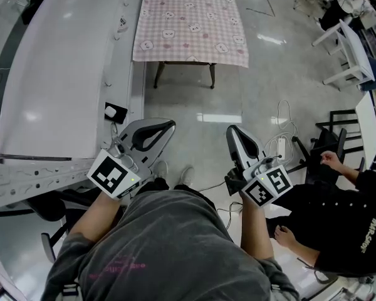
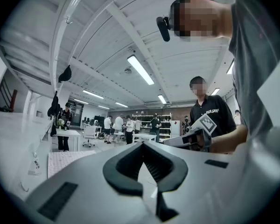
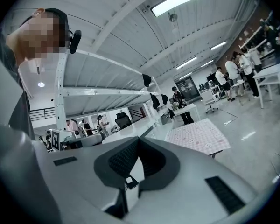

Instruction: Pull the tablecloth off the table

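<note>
Lying well ahead of L tongs (image 1: 168, 125), R tongs (image 1: 230, 130): tablecloth (image 1: 191, 24).

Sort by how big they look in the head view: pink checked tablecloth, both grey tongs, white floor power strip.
1. Pink checked tablecloth, though farthest away.
2. Left grey tongs and right grey tongs: alike, and nearness enlarges them.
3. White power strip.

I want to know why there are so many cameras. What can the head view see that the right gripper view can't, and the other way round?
Only the head view shows the seated person in black and the marker cube on the right gripper. Only the right gripper view shows the ceiling lights and the people standing far off. Both show the pink checked tablecloth lying on its table, and the right gripper's jaws closed on nothing.
</note>
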Available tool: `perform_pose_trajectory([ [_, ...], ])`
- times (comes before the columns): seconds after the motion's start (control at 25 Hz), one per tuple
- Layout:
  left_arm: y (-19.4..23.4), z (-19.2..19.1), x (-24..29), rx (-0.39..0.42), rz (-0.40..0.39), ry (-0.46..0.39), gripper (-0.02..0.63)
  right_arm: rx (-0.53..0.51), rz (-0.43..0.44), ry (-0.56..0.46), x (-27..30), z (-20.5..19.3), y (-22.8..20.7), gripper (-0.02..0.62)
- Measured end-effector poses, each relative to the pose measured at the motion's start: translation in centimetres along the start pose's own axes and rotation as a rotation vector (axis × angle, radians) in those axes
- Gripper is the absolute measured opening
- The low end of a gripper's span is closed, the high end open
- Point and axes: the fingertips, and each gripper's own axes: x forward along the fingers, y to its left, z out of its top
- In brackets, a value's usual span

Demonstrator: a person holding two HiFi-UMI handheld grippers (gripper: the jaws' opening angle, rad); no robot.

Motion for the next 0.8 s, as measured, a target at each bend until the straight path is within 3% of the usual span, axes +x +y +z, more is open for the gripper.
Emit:
perform_pose_trajectory([
  [0.8, 0.9, -0.7, 0.9, -0.015, 0.0, 0.005, 0.033, -0.001, 0.007, 0.022, 1.3, -0.1, -0.6, 0.006],
])
